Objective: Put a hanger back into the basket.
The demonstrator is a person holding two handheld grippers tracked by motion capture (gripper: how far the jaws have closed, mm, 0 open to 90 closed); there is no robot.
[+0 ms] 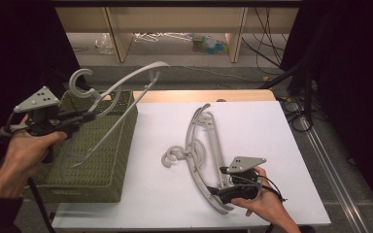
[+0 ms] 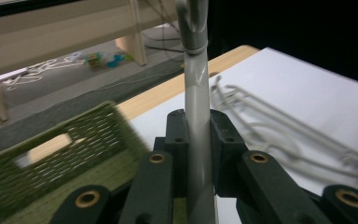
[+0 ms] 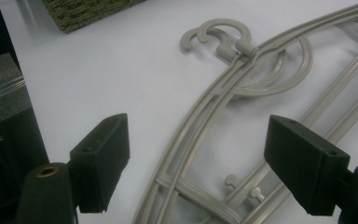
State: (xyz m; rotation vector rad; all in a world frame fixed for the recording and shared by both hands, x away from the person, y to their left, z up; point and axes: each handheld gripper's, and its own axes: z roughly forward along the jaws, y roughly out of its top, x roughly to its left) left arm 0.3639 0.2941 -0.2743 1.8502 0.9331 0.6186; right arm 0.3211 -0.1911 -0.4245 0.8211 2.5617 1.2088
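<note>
Clamped between the left gripper's jaws, one grey hanger is held above the green basket, while two hangers remain on the desk under the right gripper's spread, empty jaws.

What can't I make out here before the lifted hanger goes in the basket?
- Grey plastic hanger held by the left gripper: the left gripper view's top edge cuts off its hook.
- Green woven basket: blurred in the left gripper view.
- Stacked grey hangers: exact count unclear, overlapping; the right gripper covers their lower end in the high view.
</note>
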